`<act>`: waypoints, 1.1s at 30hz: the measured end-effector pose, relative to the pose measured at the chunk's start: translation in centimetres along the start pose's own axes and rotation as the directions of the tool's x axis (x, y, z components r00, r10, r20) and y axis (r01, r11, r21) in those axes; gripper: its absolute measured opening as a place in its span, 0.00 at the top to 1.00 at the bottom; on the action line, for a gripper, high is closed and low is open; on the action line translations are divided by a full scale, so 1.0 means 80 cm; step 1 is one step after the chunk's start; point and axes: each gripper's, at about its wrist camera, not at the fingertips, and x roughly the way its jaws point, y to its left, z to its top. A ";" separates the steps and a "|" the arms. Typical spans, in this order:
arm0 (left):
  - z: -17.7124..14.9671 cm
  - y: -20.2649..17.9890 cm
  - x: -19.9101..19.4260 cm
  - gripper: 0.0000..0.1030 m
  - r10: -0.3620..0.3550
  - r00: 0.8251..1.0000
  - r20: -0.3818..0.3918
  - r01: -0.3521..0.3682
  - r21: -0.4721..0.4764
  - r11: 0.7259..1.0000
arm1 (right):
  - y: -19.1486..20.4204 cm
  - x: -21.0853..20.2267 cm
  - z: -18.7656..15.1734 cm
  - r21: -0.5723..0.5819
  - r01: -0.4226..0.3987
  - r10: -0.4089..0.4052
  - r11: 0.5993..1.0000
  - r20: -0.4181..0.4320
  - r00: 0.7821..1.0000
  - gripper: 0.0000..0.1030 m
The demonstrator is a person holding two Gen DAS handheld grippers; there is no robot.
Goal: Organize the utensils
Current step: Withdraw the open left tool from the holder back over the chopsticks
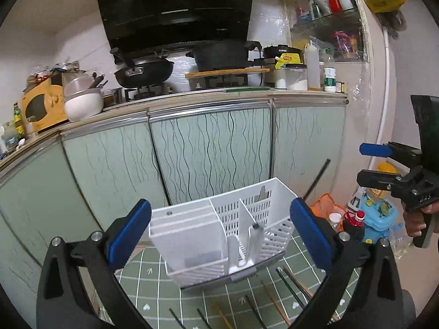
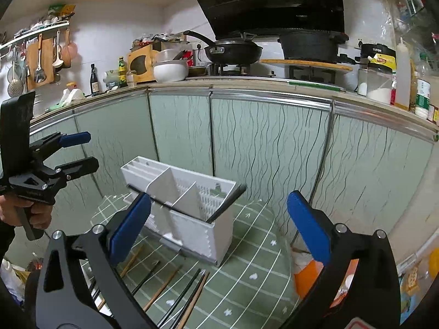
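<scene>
A green grid-patterned mat [image 1: 153, 268] carries a white utensil holder [image 1: 219, 235] and chopsticks [image 1: 290, 282].

Small tiled kitchen, seen from low down

Pale green cabinet doors [image 1: 208, 148] with wavy black lines fill the centre; above them at 12 o'clock a black range hood [image 1: 175, 8] hangs over a wok [image 1: 142, 72]. Glass shelves [image 1: 326, 19] sit at 1 o'clock, and hanging ladles [image 2: 38, 60] at 10 o'clock in the right view.

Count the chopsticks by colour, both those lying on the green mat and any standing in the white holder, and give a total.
dark chopsticks: 5 (4 on the mat, 1 in the holder)
wooden chopsticks: 3 (all on the mat)
Total: 8
</scene>
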 end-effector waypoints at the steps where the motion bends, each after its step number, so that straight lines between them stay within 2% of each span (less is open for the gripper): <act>1: -0.005 -0.001 -0.009 0.04 0.014 1.000 0.005 -0.014 0.004 1.000 | 0.003 -0.003 -0.004 -0.001 0.005 -0.005 1.000 -0.003 1.000 0.07; 15: -0.079 -0.002 -0.075 0.04 0.129 0.992 0.005 -0.129 -0.059 0.990 | 0.040 -0.048 -0.072 -0.015 0.061 -0.061 0.998 -0.016 0.998 0.07; 22: -0.118 -0.011 -0.080 0.04 0.208 0.978 -0.016 -0.208 -0.043 0.977 | 0.049 -0.058 -0.113 -0.002 0.090 -0.090 0.996 -0.034 0.995 0.07; 33: -0.174 -0.020 -0.089 0.04 0.262 0.964 -0.048 -0.266 -0.108 0.958 | 0.073 -0.066 -0.165 -0.014 0.106 -0.106 0.994 -0.074 0.992 0.07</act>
